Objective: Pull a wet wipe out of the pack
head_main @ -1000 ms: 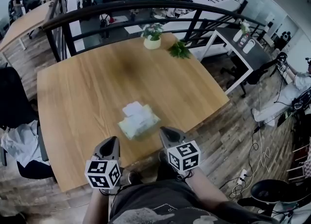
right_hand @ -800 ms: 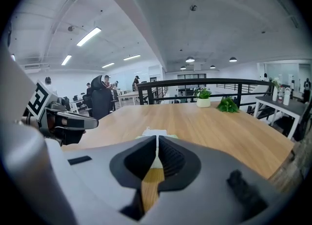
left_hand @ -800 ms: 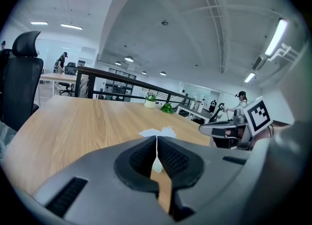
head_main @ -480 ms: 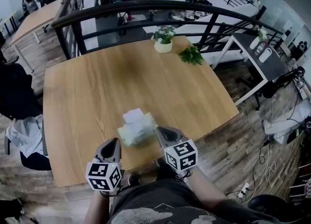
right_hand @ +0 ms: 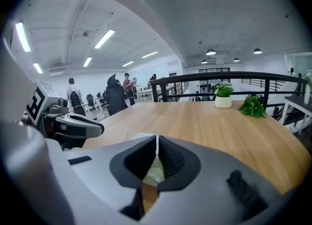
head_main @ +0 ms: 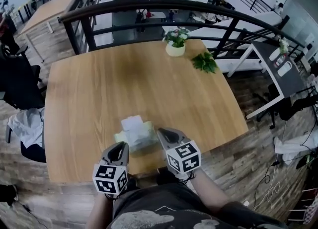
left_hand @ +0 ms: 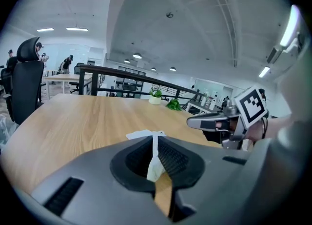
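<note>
The wet wipe pack (head_main: 136,134), pale green with a white wipe (head_main: 132,122) sticking up from its top, lies near the front edge of the wooden table (head_main: 99,84). My left gripper (head_main: 120,148) is shut and empty, just in front of the pack on its left. My right gripper (head_main: 162,133) is shut and empty too, close beside the pack's right end. In the left gripper view the white wipe (left_hand: 144,134) shows just past the closed tips. In the right gripper view the pack (right_hand: 155,173) is seen through the gap below the closed jaws.
A potted plant (head_main: 175,42) and a green leafy sprig (head_main: 204,62) stand at the table's far side, by a black railing (head_main: 164,5). A dark office chair (head_main: 19,81) stands left of the table, a white desk (head_main: 278,60) to the right.
Both grippers have moved forward over the table's front edge and now flank the pack. Their jaws stayed shut. The pack has not moved on the table.
</note>
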`<action>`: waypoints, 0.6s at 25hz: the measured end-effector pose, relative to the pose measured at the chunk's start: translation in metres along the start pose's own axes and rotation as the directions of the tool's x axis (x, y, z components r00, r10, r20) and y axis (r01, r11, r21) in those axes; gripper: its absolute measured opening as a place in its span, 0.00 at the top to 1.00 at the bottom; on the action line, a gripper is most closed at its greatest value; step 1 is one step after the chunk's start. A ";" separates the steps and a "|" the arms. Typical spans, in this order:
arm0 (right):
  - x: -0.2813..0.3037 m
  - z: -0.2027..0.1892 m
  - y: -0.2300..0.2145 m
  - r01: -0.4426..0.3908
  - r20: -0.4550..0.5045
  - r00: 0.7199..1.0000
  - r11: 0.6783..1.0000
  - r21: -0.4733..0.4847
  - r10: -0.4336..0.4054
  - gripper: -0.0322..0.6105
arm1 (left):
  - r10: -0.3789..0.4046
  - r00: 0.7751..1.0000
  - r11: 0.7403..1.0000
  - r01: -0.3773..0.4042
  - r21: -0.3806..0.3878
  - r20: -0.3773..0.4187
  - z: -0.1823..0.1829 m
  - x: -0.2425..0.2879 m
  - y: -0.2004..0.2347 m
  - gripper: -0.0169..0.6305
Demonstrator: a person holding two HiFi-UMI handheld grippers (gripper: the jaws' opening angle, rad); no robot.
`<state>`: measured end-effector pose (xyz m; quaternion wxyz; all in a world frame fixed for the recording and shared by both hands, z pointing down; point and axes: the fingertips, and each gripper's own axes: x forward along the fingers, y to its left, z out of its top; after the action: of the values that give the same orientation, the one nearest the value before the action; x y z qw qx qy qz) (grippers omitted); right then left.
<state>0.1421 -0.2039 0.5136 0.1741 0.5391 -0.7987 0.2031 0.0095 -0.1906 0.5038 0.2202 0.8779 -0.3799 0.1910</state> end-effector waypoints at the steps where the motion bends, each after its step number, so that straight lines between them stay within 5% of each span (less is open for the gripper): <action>1: 0.002 -0.001 -0.002 -0.014 -0.004 1.000 1.000 -0.004 0.014 0.91 | 0.004 1.000 1.000 -0.004 -0.008 -0.002 -0.001 0.004 -0.003 0.94; 9: 0.005 -0.004 -0.022 -0.105 -0.030 0.994 0.994 -0.017 0.104 0.91 | 0.053 0.998 0.998 -0.053 -0.014 -0.036 -0.006 0.023 -0.025 0.93; 15: 0.014 -0.006 -0.027 -0.171 -0.047 0.984 0.984 -0.038 0.169 0.91 | 0.089 0.994 0.996 -0.090 -0.011 -0.071 -0.013 0.039 -0.034 0.77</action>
<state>0.1628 -0.2205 0.5293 0.1847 0.4605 -0.8420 0.2120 0.0575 -0.1851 0.5261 0.2308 0.8512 -0.4120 0.2290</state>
